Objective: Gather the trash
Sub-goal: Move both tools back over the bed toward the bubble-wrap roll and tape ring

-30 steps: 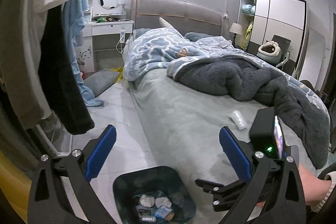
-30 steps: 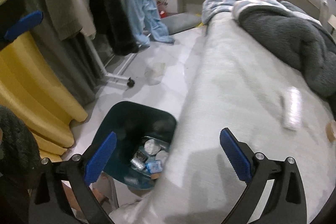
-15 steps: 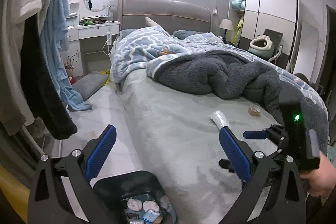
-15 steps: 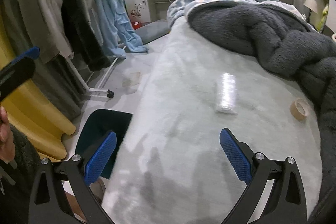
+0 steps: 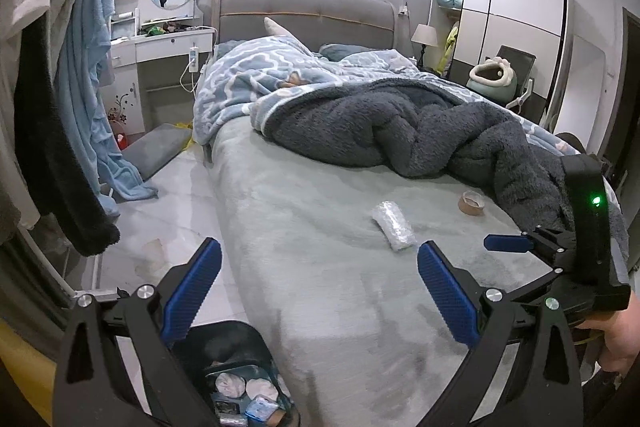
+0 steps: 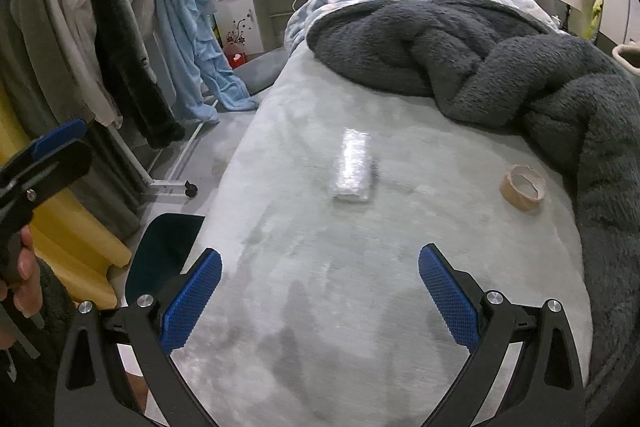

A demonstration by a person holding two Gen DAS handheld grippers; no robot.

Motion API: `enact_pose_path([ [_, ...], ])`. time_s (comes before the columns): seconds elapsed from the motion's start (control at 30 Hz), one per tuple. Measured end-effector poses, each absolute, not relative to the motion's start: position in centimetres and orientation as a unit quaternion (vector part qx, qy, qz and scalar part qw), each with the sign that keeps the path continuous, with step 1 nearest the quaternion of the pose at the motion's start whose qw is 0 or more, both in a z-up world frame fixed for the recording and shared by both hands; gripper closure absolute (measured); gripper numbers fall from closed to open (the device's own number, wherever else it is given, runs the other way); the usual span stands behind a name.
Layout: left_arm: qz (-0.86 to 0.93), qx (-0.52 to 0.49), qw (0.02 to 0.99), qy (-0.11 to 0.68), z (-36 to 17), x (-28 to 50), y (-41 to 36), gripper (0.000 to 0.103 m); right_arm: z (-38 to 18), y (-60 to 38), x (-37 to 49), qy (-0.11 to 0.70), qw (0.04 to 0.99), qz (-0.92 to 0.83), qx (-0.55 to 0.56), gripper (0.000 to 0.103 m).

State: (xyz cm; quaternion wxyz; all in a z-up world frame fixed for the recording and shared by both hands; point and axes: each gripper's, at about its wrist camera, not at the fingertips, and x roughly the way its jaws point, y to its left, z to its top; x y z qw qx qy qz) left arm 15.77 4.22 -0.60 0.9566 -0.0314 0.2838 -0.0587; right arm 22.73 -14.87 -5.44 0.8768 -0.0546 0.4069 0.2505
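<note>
Left tool (image 5: 318, 291): jaws spread, nothing between them. It hangs over the bed's left edge, with the bin (image 5: 240, 359) directly below on the floor, beside the bed. The bin already holds several items: two pale crumpled wads, a blue-and-white packet and some smaller bits I cannot identify.

Bed (image 6: 340, 307): a clear plastic wrapper (image 6: 353, 167), flattened and oblong, lies on the bare sheet. In the right wrist view it sits straight ahead of the right tool (image 6: 320, 291), a little left of centre, its long axis running almost directly away from the tool. In the left wrist view the same wrapper (image 5: 393, 231) lies ahead and to the right, tilted.

Right tool: jaws spread, empty, held low over the sheet and apart from the wrapper. Judgement: this is the nearer and better-aligned tool; with the jaws spanning the wrapper's short width, a forward reach should set up the pinch.

Further right, a tape roll (image 6: 522, 187) lies flat on the sheet, near the dark blanket (image 6: 500, 67) and well apart from the wrapper. Whether it counts as trash cannot be told.
</note>
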Motion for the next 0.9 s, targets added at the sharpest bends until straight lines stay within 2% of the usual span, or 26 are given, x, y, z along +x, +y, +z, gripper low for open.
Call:
enact_pose_path([
  [0.9,-0.102,-0.007,0.937,0.334,-2.9,19.7,-1.3,0.003,-5.8,-22.8,26.4,0.389,0.895,0.208,-0.072,0.003],
])
